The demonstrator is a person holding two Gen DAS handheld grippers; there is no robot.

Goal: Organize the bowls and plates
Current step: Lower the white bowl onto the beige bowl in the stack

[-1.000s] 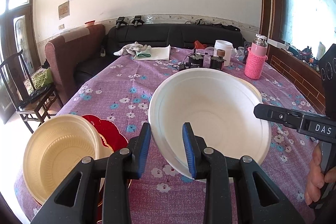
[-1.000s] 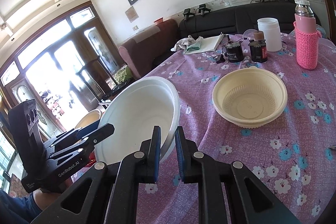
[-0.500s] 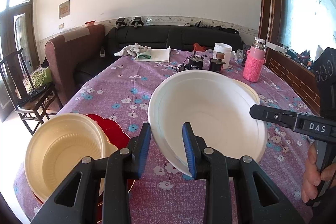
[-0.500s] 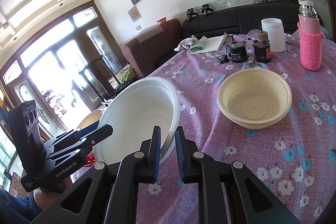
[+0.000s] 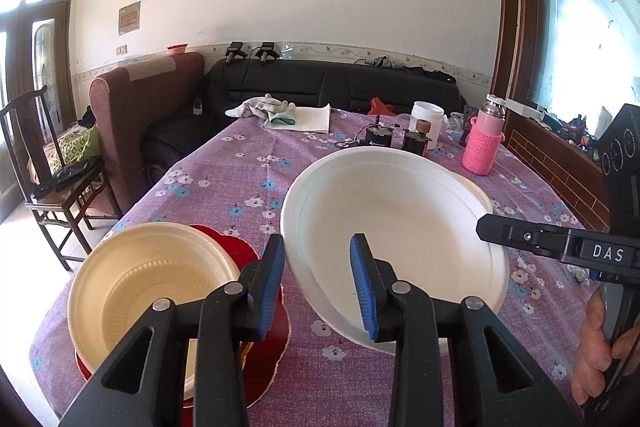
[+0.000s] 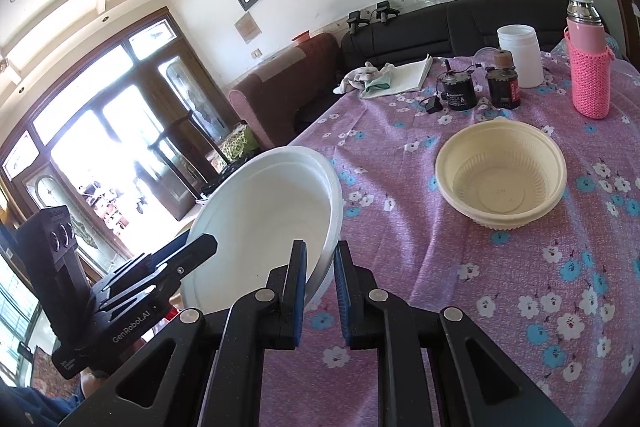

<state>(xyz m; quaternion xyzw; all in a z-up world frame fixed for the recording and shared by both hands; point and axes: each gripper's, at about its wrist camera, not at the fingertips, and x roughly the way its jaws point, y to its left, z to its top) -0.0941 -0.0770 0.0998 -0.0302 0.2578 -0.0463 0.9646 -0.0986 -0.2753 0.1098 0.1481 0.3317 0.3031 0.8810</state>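
Observation:
A large white bowl [image 5: 396, 223] hangs tilted above the purple flowered table [image 5: 248, 167]. My right gripper [image 6: 320, 287] is shut on its rim [image 6: 326, 259]. My left gripper [image 5: 318, 287] straddles the opposite rim with its jaws apart, so the rim passes between them without being clamped. A cream bowl [image 5: 148, 287] sits on a red plate [image 5: 256, 355] at the near left. A second cream bowl [image 6: 502, 175] stands on the table to the right; only its edge [image 5: 476, 187] shows behind the white bowl in the left wrist view.
At the far end stand a pink knitted bottle [image 6: 588, 67], a white jar [image 6: 520, 57], two dark jars [image 6: 456, 89], and a cloth with gloves [image 5: 296, 113]. A black sofa [image 5: 340, 83] and brown armchair [image 5: 148, 103] lie beyond. A wooden chair [image 5: 52, 167] stands left.
The white bowl has risen and shifted slightly toward me with both grippers. The right gripper stays clamped on its rim and the left jaws remain apart.

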